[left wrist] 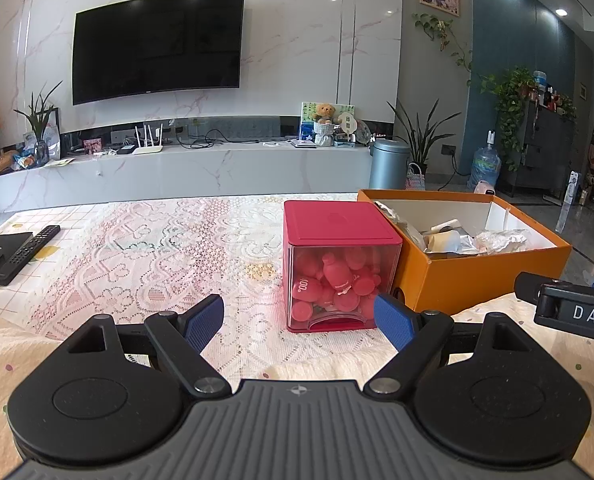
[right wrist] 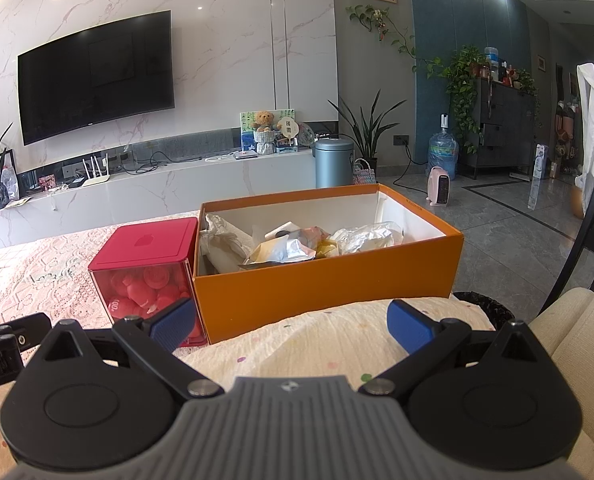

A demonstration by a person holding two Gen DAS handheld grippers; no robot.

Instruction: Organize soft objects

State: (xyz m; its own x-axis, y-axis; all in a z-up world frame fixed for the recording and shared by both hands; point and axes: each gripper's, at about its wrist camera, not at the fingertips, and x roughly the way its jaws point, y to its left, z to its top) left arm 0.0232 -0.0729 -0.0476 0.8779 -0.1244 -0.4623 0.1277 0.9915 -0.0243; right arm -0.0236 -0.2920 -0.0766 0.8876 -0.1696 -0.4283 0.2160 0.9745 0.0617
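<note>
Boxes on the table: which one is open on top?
The orange cardboard box, lidless with crumpled bags showing inside. The red plastic cube box beside it has its lid on.

The right gripper (right wrist: 291,322), jaws apart, hovers over a cream blanket (right wrist: 317,340) before the orange box (right wrist: 329,280), red container (right wrist: 145,276) touching its left side.
</note>
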